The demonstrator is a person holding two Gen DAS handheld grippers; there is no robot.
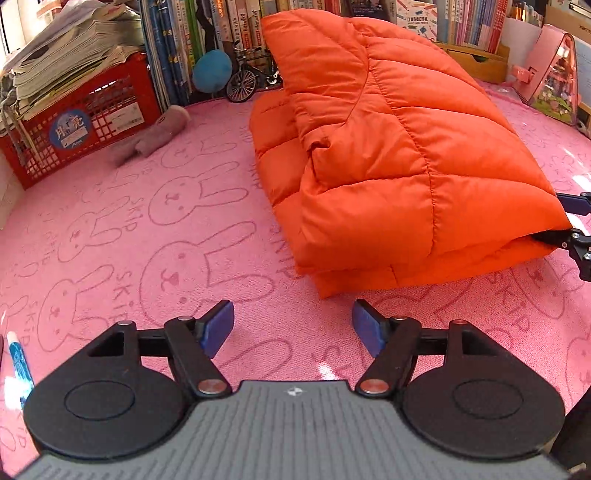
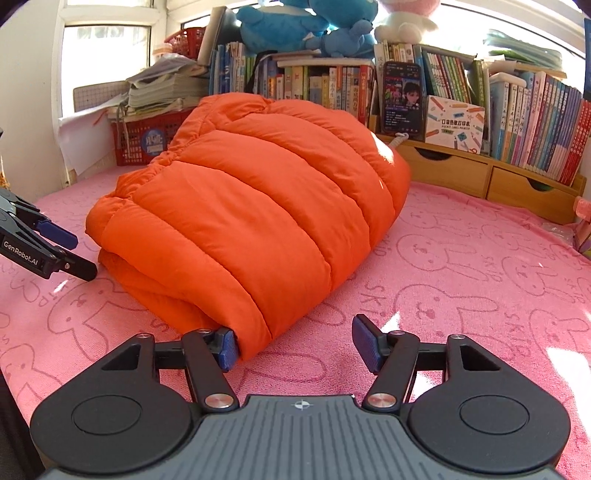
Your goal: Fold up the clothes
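One orange jacket [image 1: 373, 155], folded in a bundle, lies on the pink cloth [image 1: 155, 236] at centre frame, its underside hidden. Left gripper [image 1: 293, 325] is spread apart, empty, just short of the jacket. Right gripper [image 2: 293, 345] is also apart, its left pad [image 2: 227, 349] touching the jacket's near corner; it is cut off at right edge in the left view.

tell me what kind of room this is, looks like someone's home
Most likely a child's study or bedroom at home: a puffy orange quilted jacket lies folded on a pink bunny-print cloth, backed by packed rows of upright books and blue plush toys on top.
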